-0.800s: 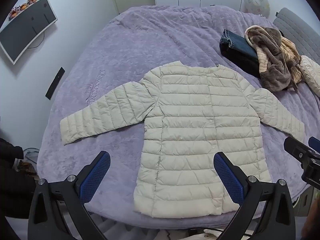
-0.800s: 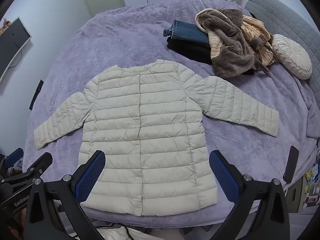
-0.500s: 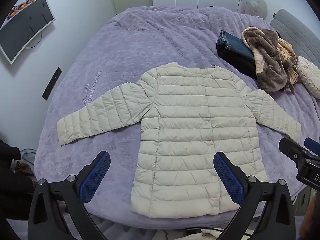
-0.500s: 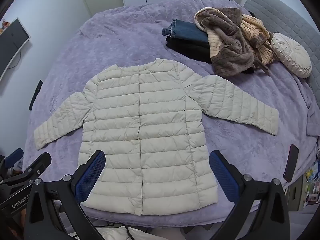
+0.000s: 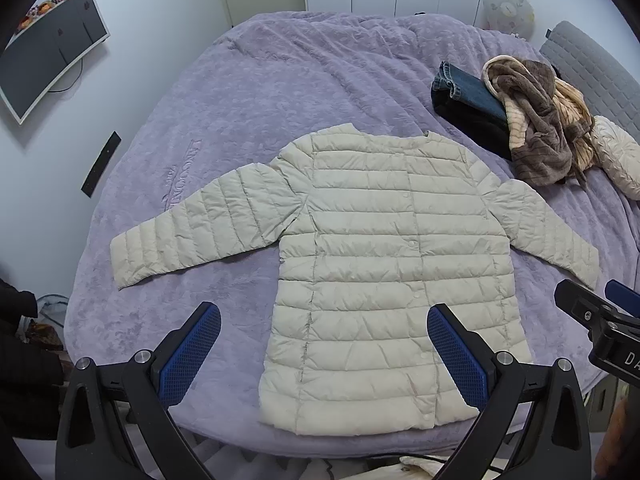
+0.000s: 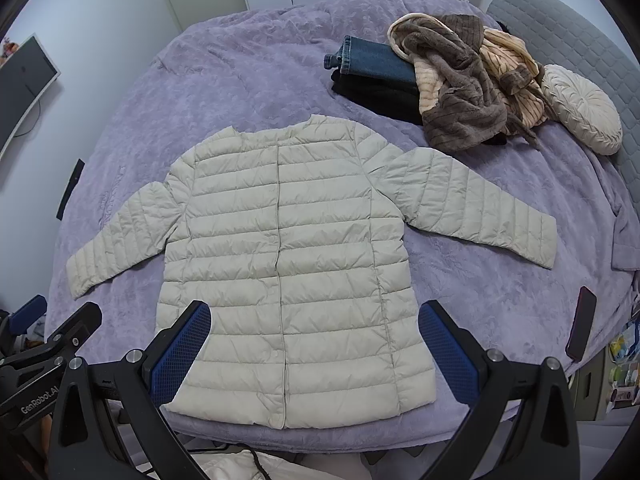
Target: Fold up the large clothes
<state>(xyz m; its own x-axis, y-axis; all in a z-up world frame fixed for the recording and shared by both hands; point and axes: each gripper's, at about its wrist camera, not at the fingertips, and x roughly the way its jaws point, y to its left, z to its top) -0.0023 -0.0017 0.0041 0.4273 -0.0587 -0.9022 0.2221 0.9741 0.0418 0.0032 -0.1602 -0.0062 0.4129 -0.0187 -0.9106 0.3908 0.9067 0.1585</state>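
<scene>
The puffer jacket (image 5: 384,264) lies flat and face up on the purple bed (image 5: 248,92), buttoned, both sleeves spread out to the sides, hem toward the near edge. Nothing is folded yet, so the step in hand looks like the first grab. The left hand-held gripper (image 5: 322,354) and the right hand-held gripper (image 6: 314,354) both hover above the hem, jaws spread wide and holding nothing.

To do it well, I would take each sleeve near its cuff and lay it straight across the chest, pinching through the padding (slippery shell fabric tends to slide out of a shallow grip), then bring the hem up toward the collar.

The left view shows the left sleeve (image 5: 200,228) whole, with embossed lettering on the cover beside it. The right view shows the right sleeve (image 6: 476,204) whole, a dark phone (image 6: 581,326) near the bed's edge, and more of the round cushion (image 6: 580,114) beside the pile of clothes (image 6: 452,84).
</scene>
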